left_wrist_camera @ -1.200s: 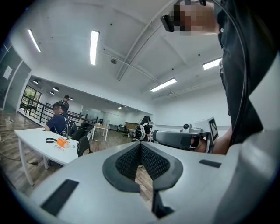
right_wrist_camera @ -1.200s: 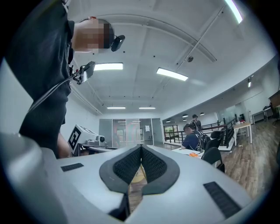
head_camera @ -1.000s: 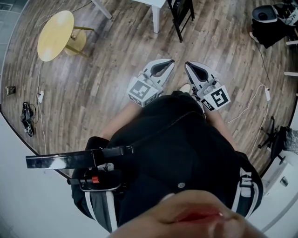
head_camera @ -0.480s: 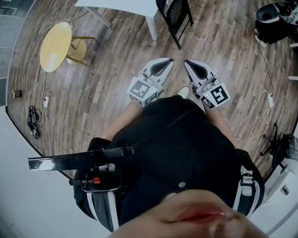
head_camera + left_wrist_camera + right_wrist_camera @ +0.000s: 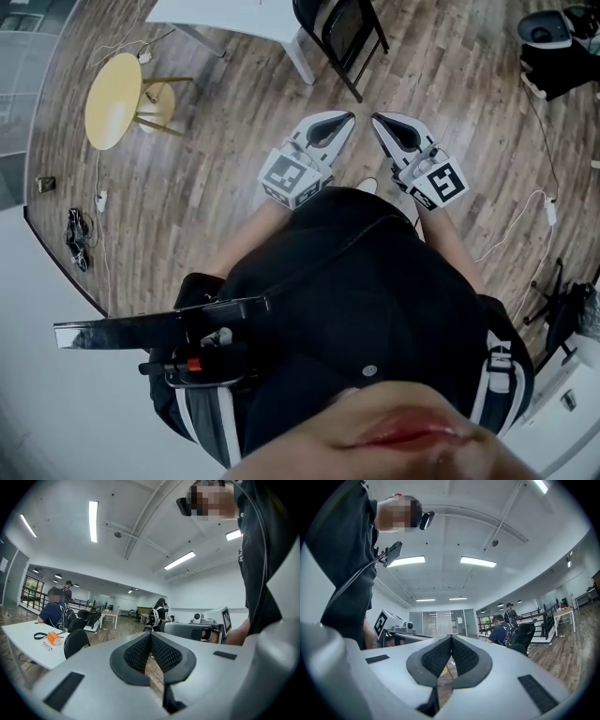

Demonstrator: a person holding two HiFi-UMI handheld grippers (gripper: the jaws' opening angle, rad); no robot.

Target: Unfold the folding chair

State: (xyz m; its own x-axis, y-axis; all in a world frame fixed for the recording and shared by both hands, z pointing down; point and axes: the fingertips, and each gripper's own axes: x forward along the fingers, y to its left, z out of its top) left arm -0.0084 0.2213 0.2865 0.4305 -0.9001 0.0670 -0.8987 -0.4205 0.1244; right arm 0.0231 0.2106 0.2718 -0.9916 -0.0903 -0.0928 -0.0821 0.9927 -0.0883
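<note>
The black folding chair (image 5: 342, 33) stands folded against the corner of a white table (image 5: 234, 14), at the top of the head view. Both grippers are held out level in front of the person, side by side, pointing toward the chair and well short of it. My left gripper (image 5: 348, 116) is shut with nothing between its pads (image 5: 150, 639). My right gripper (image 5: 375, 119) is also shut and empty (image 5: 451, 641). In the left gripper view a black chair back (image 5: 75, 641) shows beside the white table (image 5: 23, 639).
A round yellow side table (image 5: 112, 98) stands on the wood floor at the left. Cables (image 5: 80, 239) lie by the left wall, a white cord (image 5: 525, 220) at the right. Black gear (image 5: 562, 47) sits at the top right. People sit and stand far off (image 5: 58, 609).
The person has walked forward: the chair and white table have come nearer and show more fully in the head view. Both grippers stay shut, side by side.
</note>
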